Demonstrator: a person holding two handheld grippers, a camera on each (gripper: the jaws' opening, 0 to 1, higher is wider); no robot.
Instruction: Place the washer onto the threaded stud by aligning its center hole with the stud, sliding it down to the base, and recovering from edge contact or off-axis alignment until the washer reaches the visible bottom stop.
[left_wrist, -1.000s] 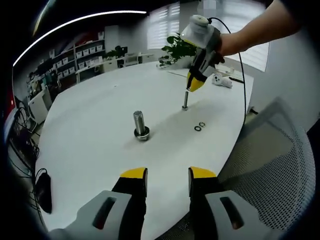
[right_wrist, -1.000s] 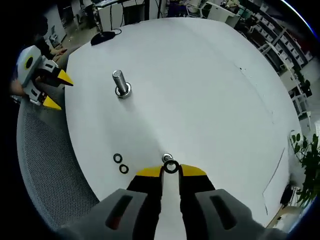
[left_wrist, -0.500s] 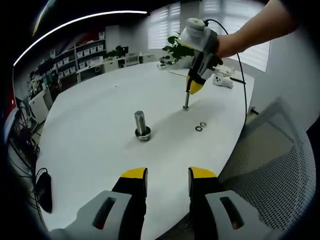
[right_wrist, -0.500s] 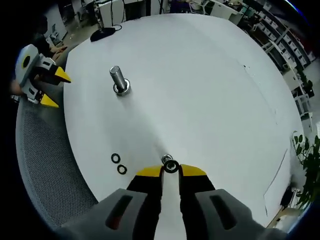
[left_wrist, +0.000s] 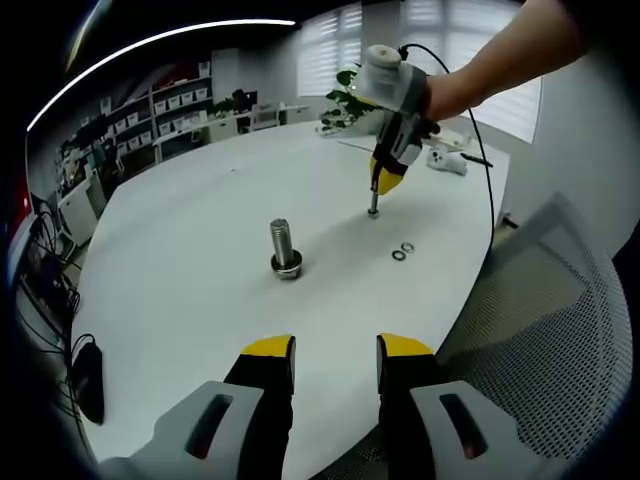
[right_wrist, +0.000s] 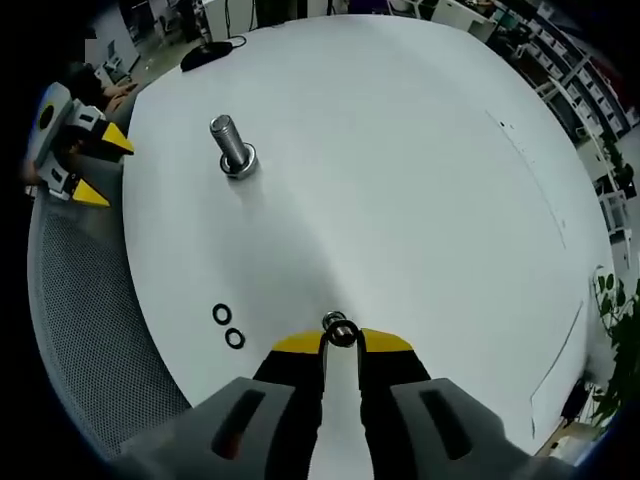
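Wide white desk (right_wrist: 420, 150), rounded at its edge, mostly bare; plenty of open surface beyond and to either side of the stud. Mesh chair (left_wrist: 545, 330) pressed against the near edge, shelving (left_wrist: 150, 115) and a plant (left_wrist: 350, 95) far past the opposite side.

Slim stud (left_wrist: 373, 205) upright on the desk, long axis vertical, seen nearly end-on in the right gripper view (right_wrist: 335, 322). Washer (right_wrist: 341, 335) pinched between the yellow tips of the right hand-held gripper (right_wrist: 341, 340), lying flat with its hole facing up, just at the stud's top; whether already threaded on, cannot tell. Same hand-held gripper seen from the left gripper view (left_wrist: 385, 180), pointing straight down over the stud.

Two spare washers (right_wrist: 228, 326) side by side on the desk, near the stud. Large bolt (right_wrist: 232, 150) standing upright, well apart.

Left hand-held gripper (left_wrist: 335, 350) hovering over the near desk edge, jaws parted, nothing between them.
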